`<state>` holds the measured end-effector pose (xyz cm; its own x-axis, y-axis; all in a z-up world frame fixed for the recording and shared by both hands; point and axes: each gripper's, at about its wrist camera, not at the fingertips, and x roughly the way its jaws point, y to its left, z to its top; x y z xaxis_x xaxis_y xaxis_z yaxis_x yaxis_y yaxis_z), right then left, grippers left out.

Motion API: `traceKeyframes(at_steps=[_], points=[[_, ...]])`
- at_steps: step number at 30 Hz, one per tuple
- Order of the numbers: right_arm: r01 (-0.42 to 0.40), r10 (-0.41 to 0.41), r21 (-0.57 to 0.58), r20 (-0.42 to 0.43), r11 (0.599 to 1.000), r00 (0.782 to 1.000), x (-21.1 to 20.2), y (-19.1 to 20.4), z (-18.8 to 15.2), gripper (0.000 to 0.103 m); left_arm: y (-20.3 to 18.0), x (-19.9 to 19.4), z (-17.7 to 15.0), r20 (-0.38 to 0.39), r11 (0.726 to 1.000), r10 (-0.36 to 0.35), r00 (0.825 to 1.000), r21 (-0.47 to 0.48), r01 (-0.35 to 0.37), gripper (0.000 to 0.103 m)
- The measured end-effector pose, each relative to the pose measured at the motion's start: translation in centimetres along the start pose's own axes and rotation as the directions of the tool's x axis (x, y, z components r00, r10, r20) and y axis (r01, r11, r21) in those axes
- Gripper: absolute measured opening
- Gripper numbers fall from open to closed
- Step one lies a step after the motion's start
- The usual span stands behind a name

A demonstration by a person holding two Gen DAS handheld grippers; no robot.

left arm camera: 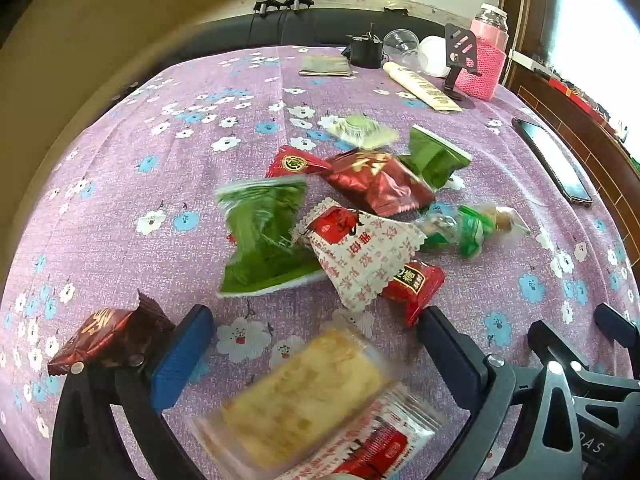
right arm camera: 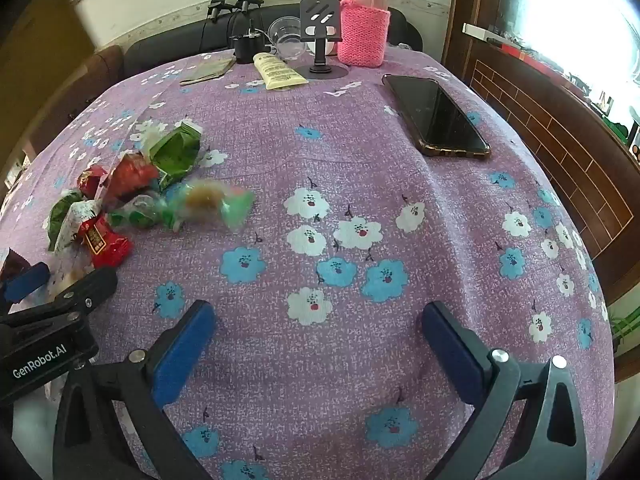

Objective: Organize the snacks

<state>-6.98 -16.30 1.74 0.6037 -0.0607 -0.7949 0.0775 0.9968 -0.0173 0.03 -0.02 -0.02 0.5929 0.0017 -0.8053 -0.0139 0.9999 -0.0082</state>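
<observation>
Several wrapped snacks lie in a heap on the purple flowered tablecloth [left arm camera: 120, 184]. In the left wrist view I see a large green packet [left arm camera: 262, 236], a red foil packet [left arm camera: 376, 182], a white-and-red packet [left arm camera: 362, 252] and a clear green-ended candy [left arm camera: 472, 228]. My left gripper [left arm camera: 316, 352] is open; a blurred clear pack of yellow biscuit [left arm camera: 304, 396] lies between its fingers. A dark red packet [left arm camera: 106, 334] lies left of it. My right gripper [right arm camera: 318, 344] is open and empty over bare cloth, right of the heap [right arm camera: 132, 196].
At the table's far edge stand a pink knit-sleeved bottle [right arm camera: 364, 28], a black phone stand [right arm camera: 320, 36], a cream tube [right arm camera: 278, 70], clear cups [right arm camera: 286, 36] and a flat booklet [right arm camera: 206, 72]. A black phone [right arm camera: 436, 116] lies at the right. A wooden wall panel [right arm camera: 560, 152] runs along the right.
</observation>
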Motion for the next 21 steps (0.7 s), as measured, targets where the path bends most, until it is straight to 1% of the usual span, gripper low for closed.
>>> traceKeyframes(at_steps=[21], points=[[0.004,-0.004,-0.003,-0.002,1.000,1.000,0.04,-0.01,0.01,0.103,0.03,-0.01,0.00,0.004,1.000,-0.004,1.000,-0.003,0.004,0.103]])
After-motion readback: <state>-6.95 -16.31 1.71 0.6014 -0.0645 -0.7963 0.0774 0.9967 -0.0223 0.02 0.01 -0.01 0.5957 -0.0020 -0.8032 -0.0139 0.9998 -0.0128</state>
